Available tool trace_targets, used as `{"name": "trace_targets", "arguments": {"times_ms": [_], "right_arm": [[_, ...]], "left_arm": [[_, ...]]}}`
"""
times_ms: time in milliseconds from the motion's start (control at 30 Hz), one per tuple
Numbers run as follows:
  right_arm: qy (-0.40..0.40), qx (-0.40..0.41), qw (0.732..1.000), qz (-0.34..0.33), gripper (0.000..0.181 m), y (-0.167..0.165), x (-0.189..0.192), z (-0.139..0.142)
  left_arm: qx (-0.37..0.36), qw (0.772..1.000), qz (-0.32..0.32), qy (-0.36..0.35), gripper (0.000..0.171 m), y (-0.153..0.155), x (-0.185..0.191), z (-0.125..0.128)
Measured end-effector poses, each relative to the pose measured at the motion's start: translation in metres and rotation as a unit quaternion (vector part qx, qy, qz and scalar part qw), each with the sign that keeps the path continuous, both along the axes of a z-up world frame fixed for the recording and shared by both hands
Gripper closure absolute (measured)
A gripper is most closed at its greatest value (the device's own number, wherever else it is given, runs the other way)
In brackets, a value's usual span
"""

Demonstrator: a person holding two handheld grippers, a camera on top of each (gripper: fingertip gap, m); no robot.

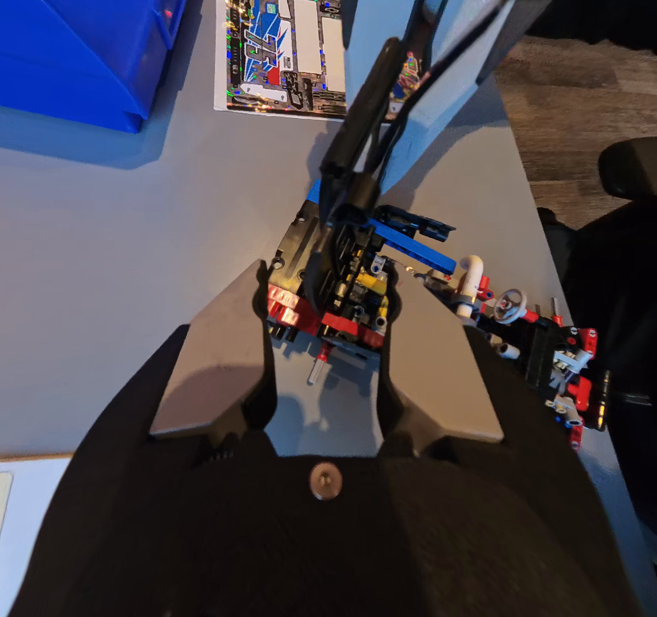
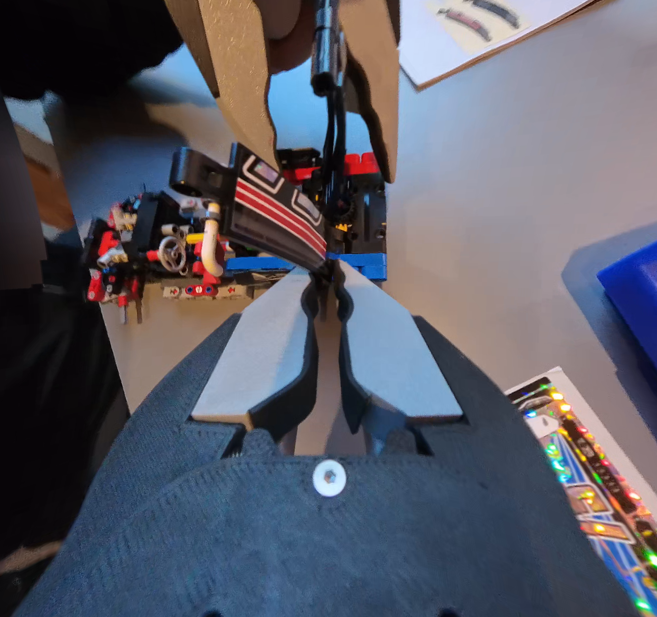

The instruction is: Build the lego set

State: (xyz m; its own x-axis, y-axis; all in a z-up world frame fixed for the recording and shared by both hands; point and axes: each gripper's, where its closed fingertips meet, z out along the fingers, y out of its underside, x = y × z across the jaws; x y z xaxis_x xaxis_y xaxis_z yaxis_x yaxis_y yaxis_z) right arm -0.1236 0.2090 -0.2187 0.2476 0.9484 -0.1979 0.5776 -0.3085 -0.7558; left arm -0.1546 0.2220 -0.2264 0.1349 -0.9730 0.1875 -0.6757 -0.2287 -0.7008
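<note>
A partly built Lego car (image 1: 291,269) in black, red and blue lies on the grey table; it also shows in the right wrist view (image 2: 369,223). My left gripper (image 1: 327,290) is shut across its red-and-black rear end, one finger on each side. My right gripper (image 2: 325,274) is shut on the tip of a black curved panel with red and white stripes (image 2: 277,216) and holds it against the car beside the blue beam (image 2: 359,262). In the left wrist view the right gripper (image 1: 350,187) comes down from above and the panel (image 1: 318,280) shows edge-on. The left gripper (image 2: 330,170) shows at the top of the right wrist view.
The car's front with a grey steering wheel (image 1: 512,303) lies close to the table's edge. A shiny sticker sheet (image 1: 277,42) and a blue bin (image 1: 71,38) lie beyond the car. An open instruction booklet (image 2: 497,13) lies on the table. A black chair (image 1: 625,166) stands past the edge. Some 4 cm of space lies between my two pairs of fingers.
</note>
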Motion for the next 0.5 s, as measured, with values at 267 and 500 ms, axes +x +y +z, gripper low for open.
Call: {"name": "trace_targets", "arguments": {"times_ms": [267, 500], "right_arm": [[-0.055, 0.105, 0.992, -0.033, 0.179, -0.020, 0.027, -0.024], [0.145, -0.045, 0.987, -0.047, 0.179, -0.041, 0.024, 0.022]], "left_arm": [[-0.004, 0.998, 0.046, -0.040, 0.110, 0.009, -0.021, 0.020], [0.033, 0.992, 0.118, -0.030, 0.110, 0.002, -0.049, 0.038]]}}
